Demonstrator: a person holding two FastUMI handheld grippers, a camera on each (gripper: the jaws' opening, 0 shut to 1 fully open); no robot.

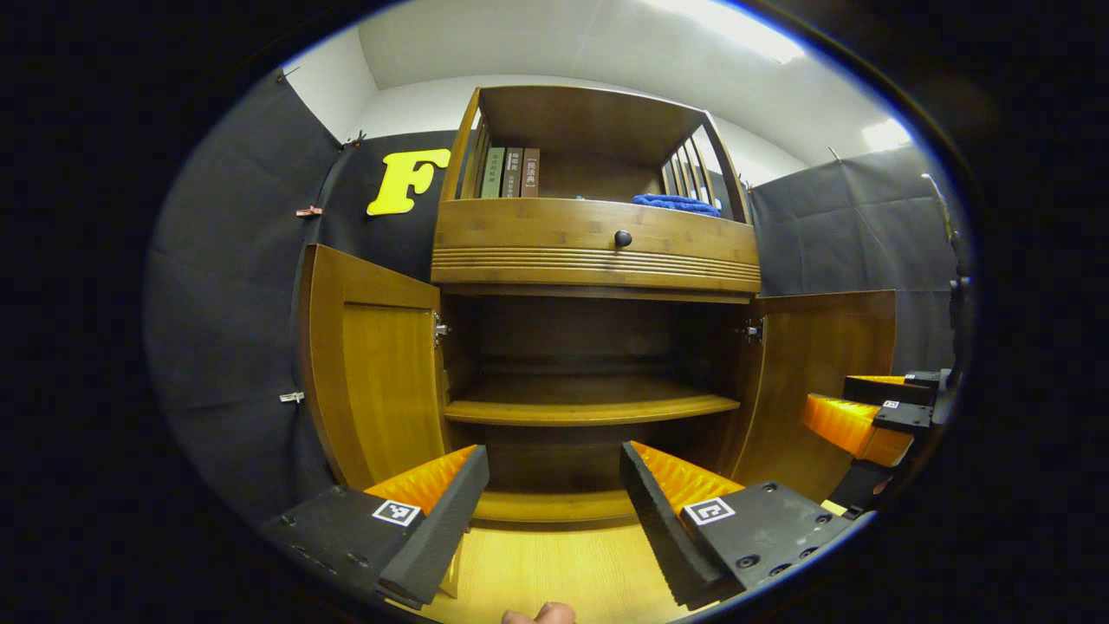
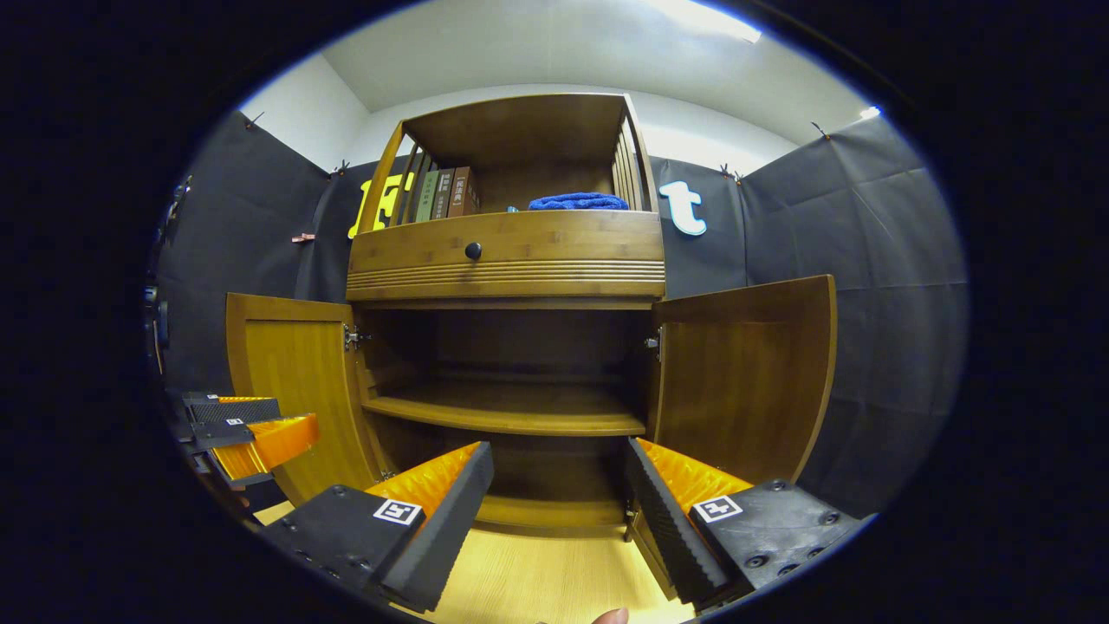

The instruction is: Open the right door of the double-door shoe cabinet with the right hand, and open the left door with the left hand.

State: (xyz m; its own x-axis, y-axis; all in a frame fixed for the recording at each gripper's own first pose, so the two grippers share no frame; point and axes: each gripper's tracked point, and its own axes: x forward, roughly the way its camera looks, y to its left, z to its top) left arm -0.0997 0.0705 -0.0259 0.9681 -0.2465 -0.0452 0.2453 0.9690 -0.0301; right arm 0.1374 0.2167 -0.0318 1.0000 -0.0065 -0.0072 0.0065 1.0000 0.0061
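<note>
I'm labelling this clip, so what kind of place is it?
Likely a staged recording booth, not a home: black cloth walls surround one wooden shoe cabinet, doors open, with books on top.

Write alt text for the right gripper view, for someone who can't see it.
A wooden shoe cabinet stands with its left door and right door swung wide, showing bare shelves. The right gripper hangs open before it, holding nothing, and the left gripper shows by the left door.
</note>
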